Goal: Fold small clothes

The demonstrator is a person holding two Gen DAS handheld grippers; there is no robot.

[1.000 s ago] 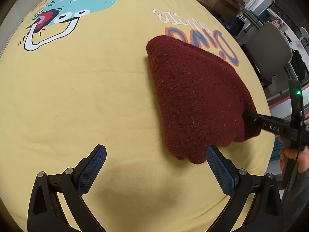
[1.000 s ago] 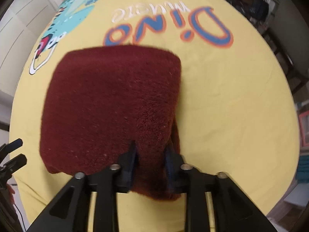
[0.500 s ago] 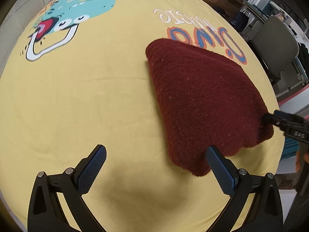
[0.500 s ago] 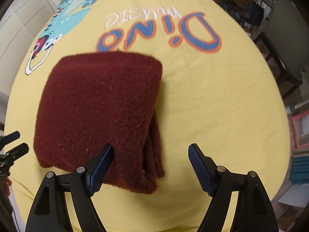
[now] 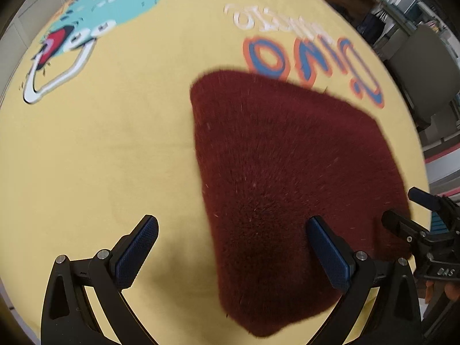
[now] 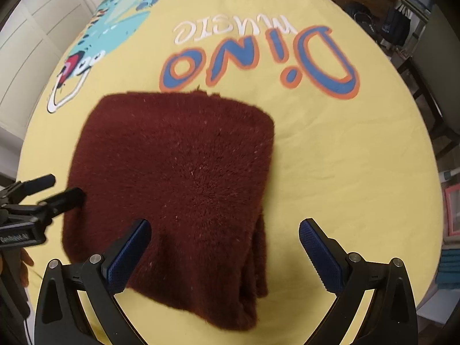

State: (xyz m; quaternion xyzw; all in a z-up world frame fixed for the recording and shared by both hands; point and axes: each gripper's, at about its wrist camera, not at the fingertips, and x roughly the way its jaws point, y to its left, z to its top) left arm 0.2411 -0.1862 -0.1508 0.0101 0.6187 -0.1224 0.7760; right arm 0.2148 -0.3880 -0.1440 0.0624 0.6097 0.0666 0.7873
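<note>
A dark red fuzzy garment lies folded into a thick block on the yellow printed cloth; it also shows in the right wrist view. My left gripper is open and empty, low over the garment's near left edge. My right gripper is open and empty, straddling the garment's near right corner, where stacked folded layers show. Each gripper appears in the other's view, the right one and the left one, at opposite sides of the garment, both with jaws apart.
The yellow cloth carries a teal dinosaur print and "Dino music" lettering beyond the garment. A grey chair, boxes and bags stand past the table's far right edge. White cabinet doors stand at the left.
My right gripper opened and let go of the garment's corner, then pulled back slightly. My left gripper moved forward to the right, over the garment. The garment now lies flat.
</note>
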